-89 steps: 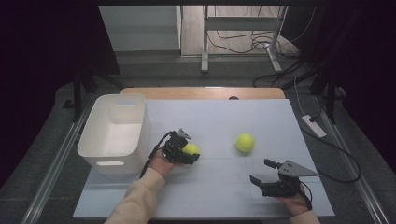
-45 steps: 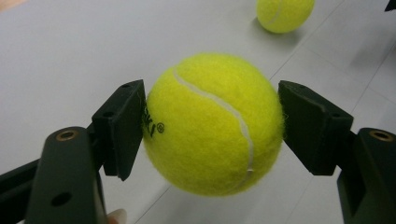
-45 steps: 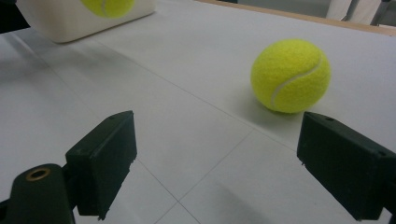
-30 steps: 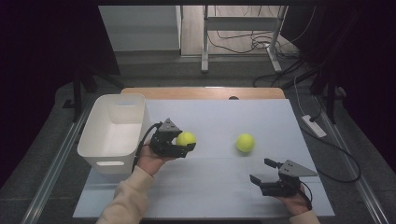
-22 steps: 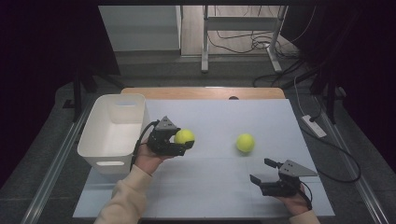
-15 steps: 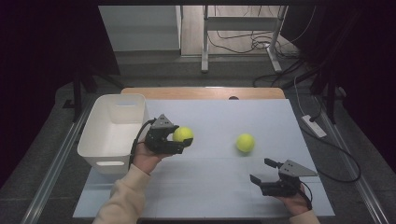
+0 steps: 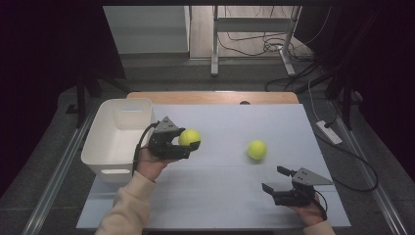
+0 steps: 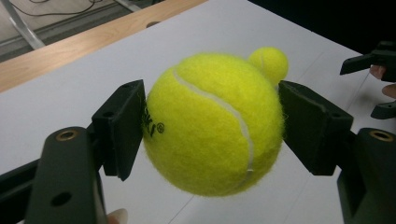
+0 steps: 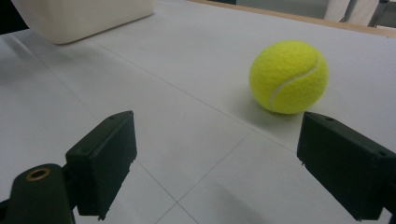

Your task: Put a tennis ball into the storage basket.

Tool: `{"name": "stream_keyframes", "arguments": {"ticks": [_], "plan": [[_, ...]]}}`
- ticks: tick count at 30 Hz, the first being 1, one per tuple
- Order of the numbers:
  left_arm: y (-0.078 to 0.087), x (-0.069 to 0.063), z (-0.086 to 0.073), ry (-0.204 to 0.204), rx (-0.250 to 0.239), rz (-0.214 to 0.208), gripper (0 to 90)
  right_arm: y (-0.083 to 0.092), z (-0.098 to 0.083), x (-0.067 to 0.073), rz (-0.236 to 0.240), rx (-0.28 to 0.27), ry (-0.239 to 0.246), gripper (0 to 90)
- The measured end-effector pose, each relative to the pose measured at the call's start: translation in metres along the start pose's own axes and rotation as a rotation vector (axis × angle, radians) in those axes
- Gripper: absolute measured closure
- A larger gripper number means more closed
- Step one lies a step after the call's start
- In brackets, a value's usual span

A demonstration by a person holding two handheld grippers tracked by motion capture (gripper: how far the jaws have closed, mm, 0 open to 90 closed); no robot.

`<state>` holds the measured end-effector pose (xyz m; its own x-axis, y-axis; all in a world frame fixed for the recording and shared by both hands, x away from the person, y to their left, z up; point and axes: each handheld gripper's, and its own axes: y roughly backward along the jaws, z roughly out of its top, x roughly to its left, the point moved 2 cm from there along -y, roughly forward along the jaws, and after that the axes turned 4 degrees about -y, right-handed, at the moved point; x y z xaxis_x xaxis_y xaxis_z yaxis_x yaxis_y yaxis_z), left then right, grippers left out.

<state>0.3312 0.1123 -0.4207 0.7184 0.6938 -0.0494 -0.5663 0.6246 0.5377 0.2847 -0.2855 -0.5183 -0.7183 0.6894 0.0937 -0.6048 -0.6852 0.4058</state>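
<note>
One tennis ball sits clamped inside the left hand-held gripper.

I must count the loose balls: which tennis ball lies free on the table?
The right-hand ball, on the mat; the other ball is clamped in the left tongs.

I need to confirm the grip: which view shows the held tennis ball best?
The left gripper view: the held tennis ball sits close up, clamped between both pads of the left gripper. In the high view it is small and partly hidden.

Partly hidden black print and ® on tennis ball
</note>
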Motion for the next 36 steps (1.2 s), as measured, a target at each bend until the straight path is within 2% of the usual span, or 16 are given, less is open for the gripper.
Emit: {"name": "stream_keyframes", "arguments": {"ticks": [23, 36], "plan": [[0.016, 0.007, 0.012, -0.004, -0.06, 0.03, 27.7, 0.0, 0.0, -0.001, -0.004, 0.001, -0.002, 12.2], [0.028, 0.017, 0.017, 0.01, -0.09, 0.055, 27.8, 0.0, 0.0, -0.001, -0.002, -0.002, -0.001, 12.2]]}}
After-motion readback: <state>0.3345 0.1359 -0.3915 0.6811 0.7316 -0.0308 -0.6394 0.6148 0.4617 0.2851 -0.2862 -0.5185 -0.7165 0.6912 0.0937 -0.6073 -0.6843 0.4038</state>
